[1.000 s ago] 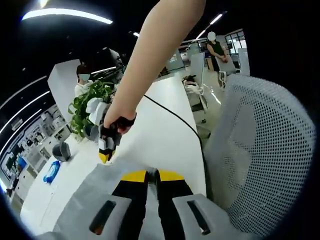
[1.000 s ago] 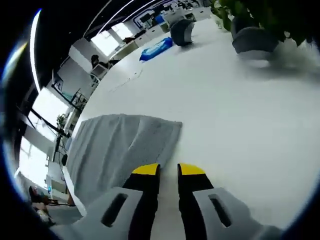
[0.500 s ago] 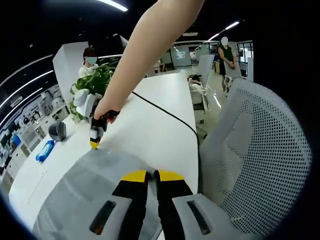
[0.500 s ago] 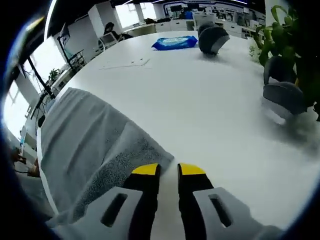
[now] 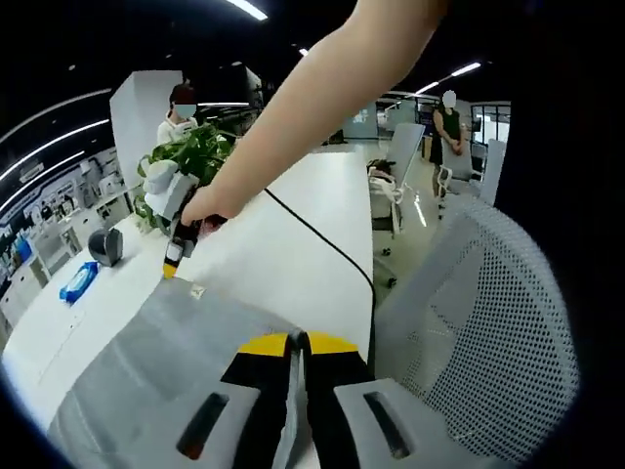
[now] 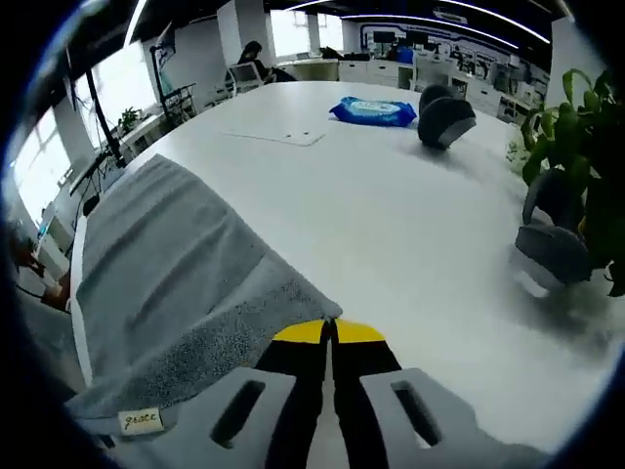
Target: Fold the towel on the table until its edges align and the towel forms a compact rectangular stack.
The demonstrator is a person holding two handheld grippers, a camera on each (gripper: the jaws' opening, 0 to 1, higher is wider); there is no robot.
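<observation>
A grey towel [image 5: 156,362] lies spread on the white table [image 5: 293,254]. My left gripper [image 5: 298,343] is shut on the towel's near edge, by the table's right side. At the towel's far corner, my right gripper [image 5: 173,262] is held by a person's hand [image 5: 210,210]. In the right gripper view, the right gripper [image 6: 330,332] is shut on a corner of the towel [image 6: 166,274], which stretches away to the left. A small label [image 6: 142,420] shows on the towel's hem beside the jaws.
A white mesh chair [image 5: 488,322] stands close on the right of the table. A black cable [image 5: 322,234] runs across the table. A potted plant [image 6: 566,195], a dark round object [image 6: 444,115] and a blue packet [image 6: 383,110] sit beyond the towel. People stand in the background.
The right gripper's jaws, open half a second ago, have shut on the towel's corner. The left gripper's small gap has closed on the towel's edge. Both views have shifted a little.
</observation>
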